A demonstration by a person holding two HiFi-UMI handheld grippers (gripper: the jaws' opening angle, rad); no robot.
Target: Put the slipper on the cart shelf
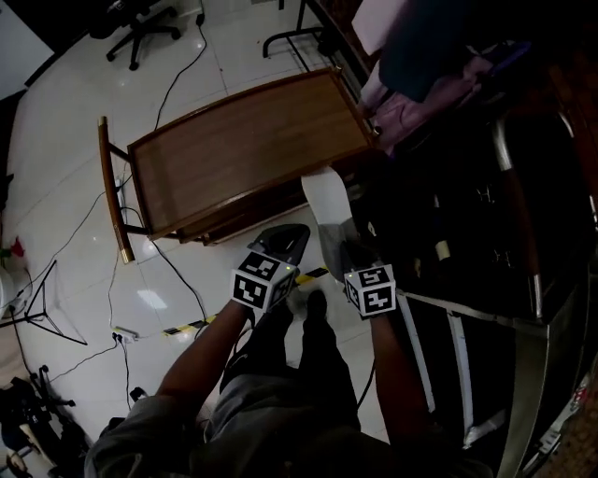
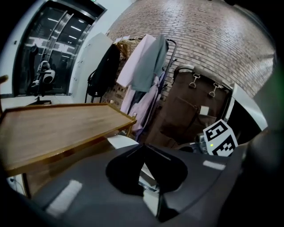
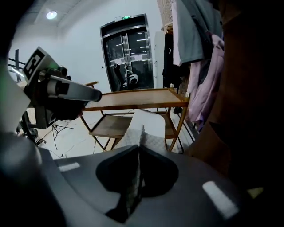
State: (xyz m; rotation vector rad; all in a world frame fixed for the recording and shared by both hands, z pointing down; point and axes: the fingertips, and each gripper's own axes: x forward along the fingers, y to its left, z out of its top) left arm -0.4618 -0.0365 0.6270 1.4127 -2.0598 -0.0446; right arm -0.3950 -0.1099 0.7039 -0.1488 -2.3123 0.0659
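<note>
A white slipper (image 1: pixel 325 196) hangs in the air at the near right corner of the wooden cart (image 1: pixel 243 149). My right gripper (image 1: pixel 338 245) is shut on the slipper's quilted upper (image 3: pixel 148 126), which sticks out past the jaws toward the cart. In the right gripper view the cart's top shelf (image 3: pixel 133 99) and lower shelf (image 3: pixel 108 126) lie just beyond the slipper. My left gripper (image 1: pixel 290 233) hovers close beside the right one, jaws together with nothing between them (image 2: pixel 142 148). From its own view the slipper (image 2: pixel 120 141) shows white under the cart's edge.
A clothes rack with hanging garments (image 2: pixel 146 62) and a brown bag (image 2: pixel 191 111) stand right of the cart. A dark metal rack (image 1: pixel 505 233) fills the right side. Cables (image 1: pixel 177 280) trail over the white floor, and an office chair (image 1: pixel 140 28) stands far back.
</note>
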